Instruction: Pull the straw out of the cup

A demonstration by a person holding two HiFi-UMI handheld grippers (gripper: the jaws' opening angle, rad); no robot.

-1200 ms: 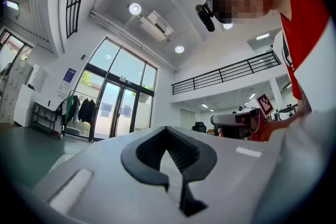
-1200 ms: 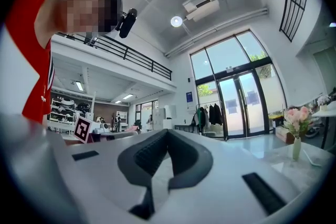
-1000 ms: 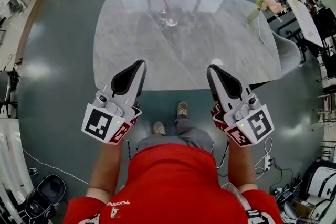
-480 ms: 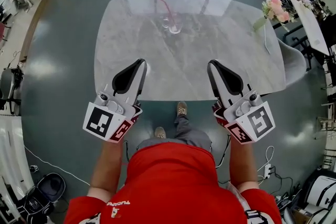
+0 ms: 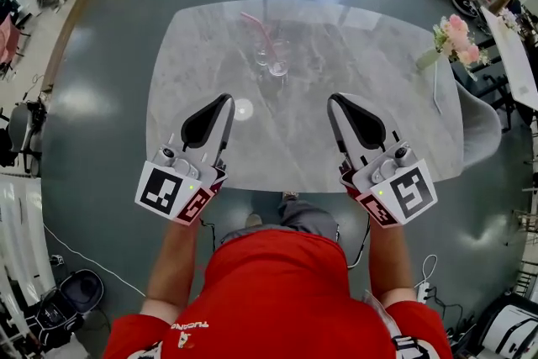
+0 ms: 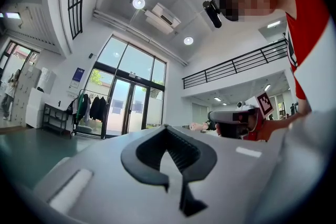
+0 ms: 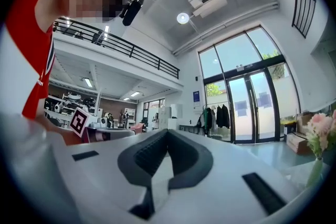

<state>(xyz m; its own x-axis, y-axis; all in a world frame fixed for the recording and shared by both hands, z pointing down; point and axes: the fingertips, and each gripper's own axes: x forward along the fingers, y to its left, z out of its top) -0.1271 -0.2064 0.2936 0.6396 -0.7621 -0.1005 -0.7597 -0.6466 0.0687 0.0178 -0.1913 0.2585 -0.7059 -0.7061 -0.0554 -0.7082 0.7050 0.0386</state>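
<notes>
A clear glass cup (image 5: 276, 60) with a pink straw (image 5: 255, 27) leaning up and to the left stands on the far middle of the grey marble table (image 5: 387, 80). Both grippers hover over the table's near part, well short of the cup. The left gripper (image 5: 224, 102) is shut and holds nothing. My right gripper (image 5: 336, 102) also has its jaws together and empty. In the left gripper view the dark pads (image 6: 157, 152) meet with nothing between them. The right gripper view shows the same, its pads (image 7: 181, 157) closed. The cup is in neither gripper view.
A vase of pink flowers (image 5: 452, 40) stands at the table's right end, with a grey chair (image 5: 483, 124) beside it. A bright light reflection (image 5: 244, 108) lies on the tabletop near the left gripper. Boxes and furniture line the room's edges.
The person has stepped toward the table. Both grippers have moved forward from off its near edge to above its near part, and the cup now lies closer to them.
</notes>
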